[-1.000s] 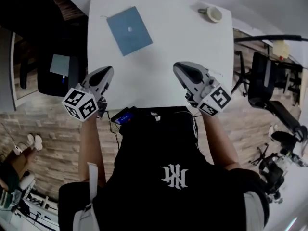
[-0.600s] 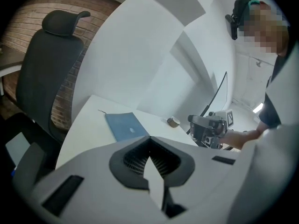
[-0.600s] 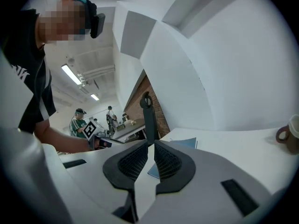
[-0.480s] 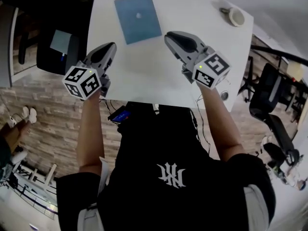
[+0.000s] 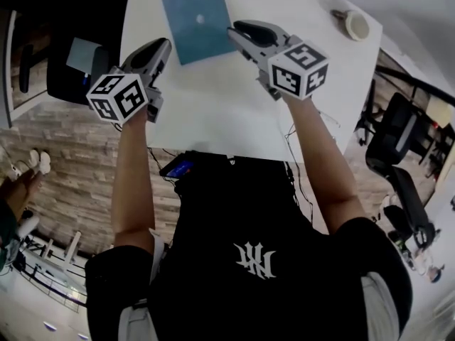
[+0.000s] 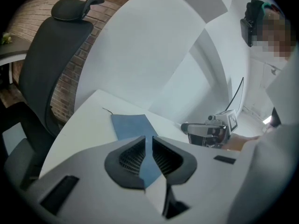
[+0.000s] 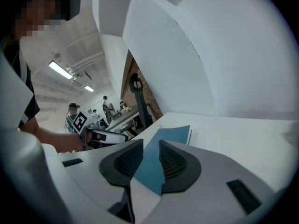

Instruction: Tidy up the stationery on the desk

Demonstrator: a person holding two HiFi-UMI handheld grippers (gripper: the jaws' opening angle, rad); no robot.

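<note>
The blue notebook (image 5: 197,20) is lying flat and closed toward the far side of the white table (image 5: 213,112), and both hands are closing in on it. A second ago they were hanging back over the near edge. The right gripper (image 5: 238,31) is arriving at the notebook's right edge, its fingers just opening, with a clear gap between them and nothing in it. The left gripper (image 5: 162,46) is pulling up near the notebook's left side, its fingers cracking apart to a thin slit, also empty. That looks like the set-up for a first pick-up, and nothing is tidied yet. As for containers, no tray, box or holder is showing on the table. Only a small round thing (image 5: 353,24) is sitting at the far right corner, and I cannot tell whether it is a cup or a tape roll.
</note>
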